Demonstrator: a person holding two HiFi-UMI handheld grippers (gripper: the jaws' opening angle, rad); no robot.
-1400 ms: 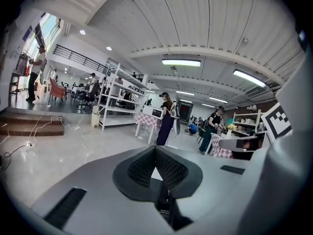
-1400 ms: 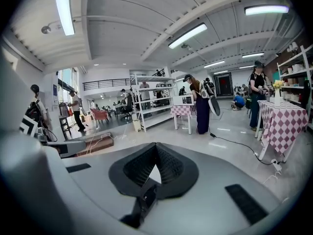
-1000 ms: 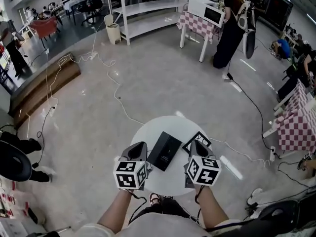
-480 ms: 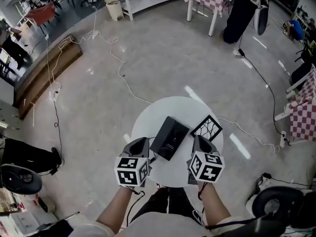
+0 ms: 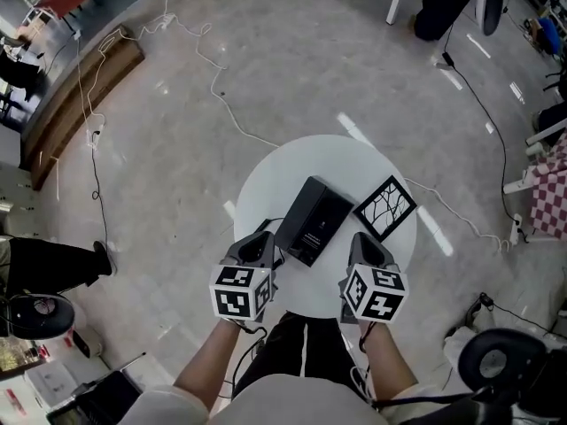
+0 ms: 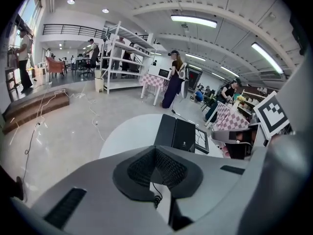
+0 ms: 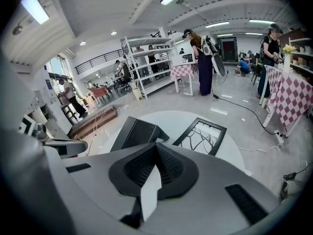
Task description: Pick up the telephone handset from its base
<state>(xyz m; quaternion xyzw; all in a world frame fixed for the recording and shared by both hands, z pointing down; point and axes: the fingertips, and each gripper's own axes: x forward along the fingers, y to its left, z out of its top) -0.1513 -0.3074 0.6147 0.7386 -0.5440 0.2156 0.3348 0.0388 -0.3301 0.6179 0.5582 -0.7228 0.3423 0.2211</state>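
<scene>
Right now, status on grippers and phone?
Left gripper and right gripper shut, empty. Phone on table, untouched. Frame beside phone, right side.

Grey left tool [image 5: 262, 239] and right tool [image 5: 363, 243], black-white marker cubes [image 5: 241, 292], white sleeves [image 5: 164, 407]

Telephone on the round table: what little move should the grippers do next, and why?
Probably open the left gripper and ease it toward the telephone. Both it and the right gripper are shut and empty, short of the telephone, which lies untouched on the table.
</scene>
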